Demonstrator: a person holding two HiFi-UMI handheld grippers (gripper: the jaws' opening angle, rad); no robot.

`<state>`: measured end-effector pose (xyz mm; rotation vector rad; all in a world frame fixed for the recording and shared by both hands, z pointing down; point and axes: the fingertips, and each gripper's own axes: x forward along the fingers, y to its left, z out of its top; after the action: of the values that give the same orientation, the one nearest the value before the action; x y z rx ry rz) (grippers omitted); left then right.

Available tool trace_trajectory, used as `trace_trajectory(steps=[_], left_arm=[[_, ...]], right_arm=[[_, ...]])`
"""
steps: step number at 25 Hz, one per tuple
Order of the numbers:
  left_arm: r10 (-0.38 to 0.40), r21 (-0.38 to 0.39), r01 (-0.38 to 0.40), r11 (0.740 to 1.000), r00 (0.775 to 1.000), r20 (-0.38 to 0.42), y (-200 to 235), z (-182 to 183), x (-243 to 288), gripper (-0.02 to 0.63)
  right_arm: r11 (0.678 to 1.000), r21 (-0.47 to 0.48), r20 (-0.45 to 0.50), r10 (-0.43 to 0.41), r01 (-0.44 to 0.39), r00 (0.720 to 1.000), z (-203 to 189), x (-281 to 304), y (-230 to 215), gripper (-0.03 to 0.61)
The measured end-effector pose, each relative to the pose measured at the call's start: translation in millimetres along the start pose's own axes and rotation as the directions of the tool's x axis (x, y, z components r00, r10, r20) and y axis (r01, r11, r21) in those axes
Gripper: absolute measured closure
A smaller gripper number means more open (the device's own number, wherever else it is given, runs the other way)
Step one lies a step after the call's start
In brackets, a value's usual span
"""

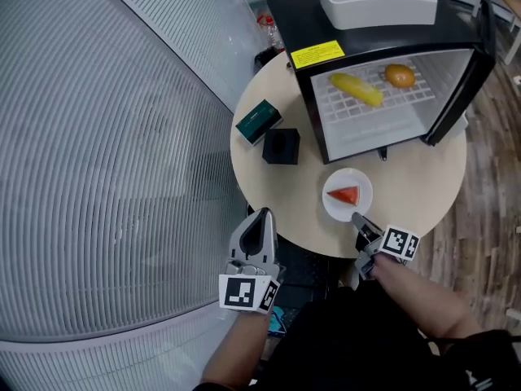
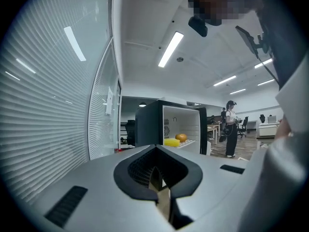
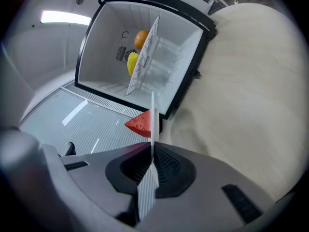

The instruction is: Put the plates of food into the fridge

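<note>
Left gripper (image 1: 261, 216) closed, right gripper (image 1: 357, 219) clamped on plate (image 1: 359, 181)

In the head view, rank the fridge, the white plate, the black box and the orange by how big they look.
Largest to smallest:
1. fridge
2. plate
3. black box
4. orange

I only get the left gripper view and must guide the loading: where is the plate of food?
Observer: The white round plate with a red watermelon wedge is near the round beige table's front edge, before the open black fridge.
Operator: Is anything gripping it?
Observer: Yes, the right gripper has its fingers shut on the plate's near rim.
Operator: Anything beside the fridge?
Observer: A green box and a black cube-shaped holder sit left of it in the head view.
</note>
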<state>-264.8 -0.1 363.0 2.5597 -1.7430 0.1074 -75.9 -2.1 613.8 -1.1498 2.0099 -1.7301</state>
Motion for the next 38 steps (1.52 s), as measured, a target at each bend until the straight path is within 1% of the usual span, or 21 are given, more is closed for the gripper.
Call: trace_trajectory(steps=[2,5,7,13,16,20,22,26,29,31,38], left_arm=[[-0.012,0.005,0.012,1.000,1.000,0.006,-5,6,10,0.609],[-0.033,0.013,0.033,0.999,0.999,0.022,-13,16,26,0.609],[-0.047,0.017,0.046,0.999,0.998,0.030,-20,23,35,0.609],[-0.100,0.037,0.097,0.995,0.993,0.067,-48,43,69,0.609],[-0.113,0.039,0.111,0.993,0.990,0.079,-59,50,84,0.609],[-0.132,0.035,0.130,0.991,0.988,0.080,-73,54,106,0.609],[-0.144,0.033,0.142,0.989,0.986,0.082,-82,55,119,0.609],[-0.167,0.026,0.165,0.986,0.982,0.086,-97,56,149,0.609],[-0.182,0.026,0.180,0.983,0.980,0.085,-106,56,170,0.609],[-0.189,0.027,0.187,0.982,0.978,0.085,-112,56,183,0.609],[-0.197,0.009,0.197,0.980,0.978,0.071,-123,51,226,0.609]], right_arm=[[1.000,-0.008,0.019,-0.003,0.003,1.000,16,-4,2,0.561],[0.999,0.003,0.059,0.040,-0.040,0.997,40,-8,11,0.561],[0.999,0.008,0.080,0.053,-0.054,0.995,55,-11,15,0.561],[0.999,-0.008,0.124,0.037,-0.036,0.992,98,-24,11,0.561],[1.000,-0.023,0.132,0.024,-0.021,0.991,118,-30,7,0.561],[0.998,0.027,0.156,0.053,-0.057,0.986,143,-32,9,0.561],[0.997,0.041,0.169,0.055,-0.063,0.984,157,-33,6,0.561],[0.999,0.009,0.187,0.031,-0.034,0.982,187,-35,-10,0.561],[0.998,0.044,0.208,0.041,-0.052,0.977,205,-34,-14,0.561],[0.999,0.032,0.210,0.028,-0.036,0.977,217,-33,-21,0.561],[0.999,0.032,0.214,0.029,-0.036,0.976,251,-22,-36,0.561]])
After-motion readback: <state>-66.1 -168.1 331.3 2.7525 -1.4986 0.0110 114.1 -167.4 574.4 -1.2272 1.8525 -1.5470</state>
